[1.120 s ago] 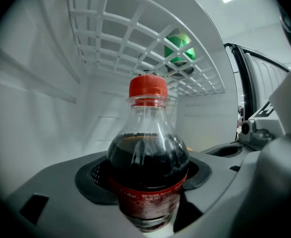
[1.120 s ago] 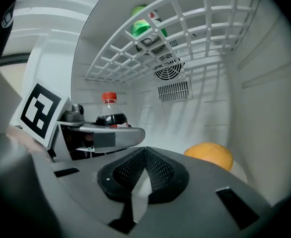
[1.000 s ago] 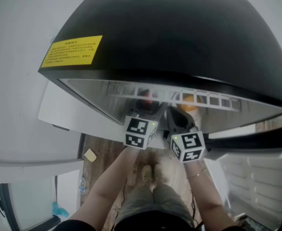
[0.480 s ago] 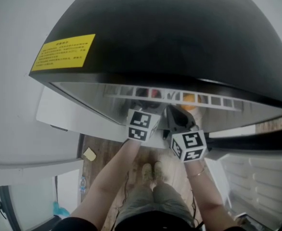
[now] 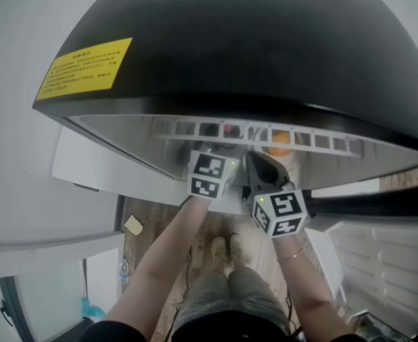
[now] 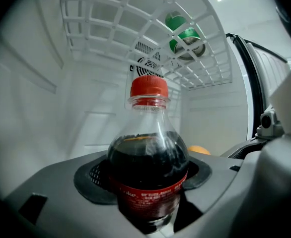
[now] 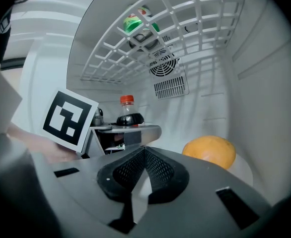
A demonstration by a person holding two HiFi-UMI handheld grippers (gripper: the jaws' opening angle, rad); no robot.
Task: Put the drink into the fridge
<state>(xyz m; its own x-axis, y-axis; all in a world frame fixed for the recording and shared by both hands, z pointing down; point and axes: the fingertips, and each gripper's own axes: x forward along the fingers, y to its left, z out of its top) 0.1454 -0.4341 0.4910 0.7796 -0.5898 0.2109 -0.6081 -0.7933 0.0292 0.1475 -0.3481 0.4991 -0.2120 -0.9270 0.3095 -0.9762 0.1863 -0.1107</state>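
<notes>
Left hand-held gripper (image 6: 146, 202) clamps the cola bottle (image 6: 148, 157) inside the fridge (image 6: 41, 98), right hand-held gripper (image 7: 144, 172) pinched empty, so it should go down upright, clear of the orange (image 7: 209, 151).

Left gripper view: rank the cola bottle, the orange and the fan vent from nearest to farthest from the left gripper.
1. Cola bottle: centre, clamped in the left gripper.
2. Orange: low right, behind it.
3. Fan vent: high on the back wall.
</notes>
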